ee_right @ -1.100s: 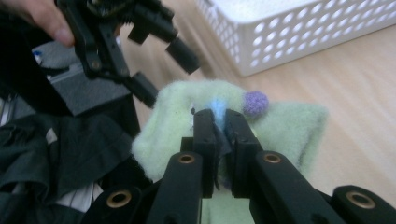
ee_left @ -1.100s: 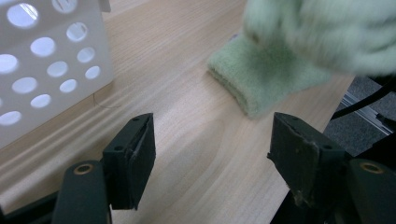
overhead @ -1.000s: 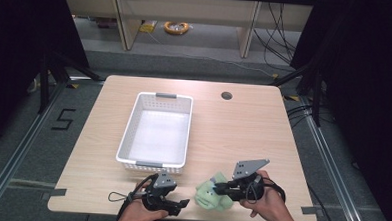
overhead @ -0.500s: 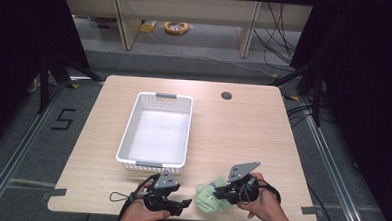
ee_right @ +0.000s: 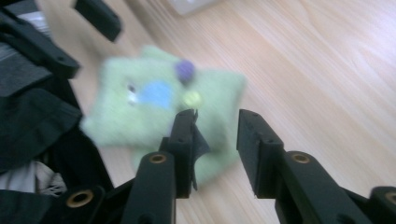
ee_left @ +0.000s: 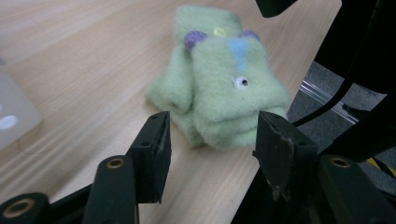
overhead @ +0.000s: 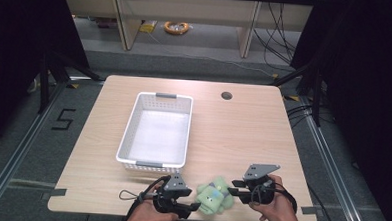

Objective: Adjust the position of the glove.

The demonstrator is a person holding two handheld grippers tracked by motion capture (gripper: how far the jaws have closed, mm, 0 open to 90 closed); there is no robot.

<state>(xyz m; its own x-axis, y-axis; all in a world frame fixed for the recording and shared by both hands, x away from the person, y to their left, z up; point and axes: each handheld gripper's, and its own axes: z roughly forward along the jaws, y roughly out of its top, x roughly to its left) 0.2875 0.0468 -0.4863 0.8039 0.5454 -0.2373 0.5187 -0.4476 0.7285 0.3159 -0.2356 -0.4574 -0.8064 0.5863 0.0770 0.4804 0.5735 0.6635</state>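
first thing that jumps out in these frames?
The green plush toy at the table's near edge, lying between the left gripper and the right gripper, both with jaws open and neither gripping it. Next, the white basket standing just beyond, left of the table's middle, with nothing in it.

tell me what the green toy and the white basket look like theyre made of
The green toy looks like soft fleece or felt: fuzzy, matte, with a nap, rounded folds, a small stuck-on eye and sewn-on patches. The white basket looks like moulded plastic: smooth thin walls pierced with rows of small holes, grey handles at both ends. Neither material is certain from looks alone.
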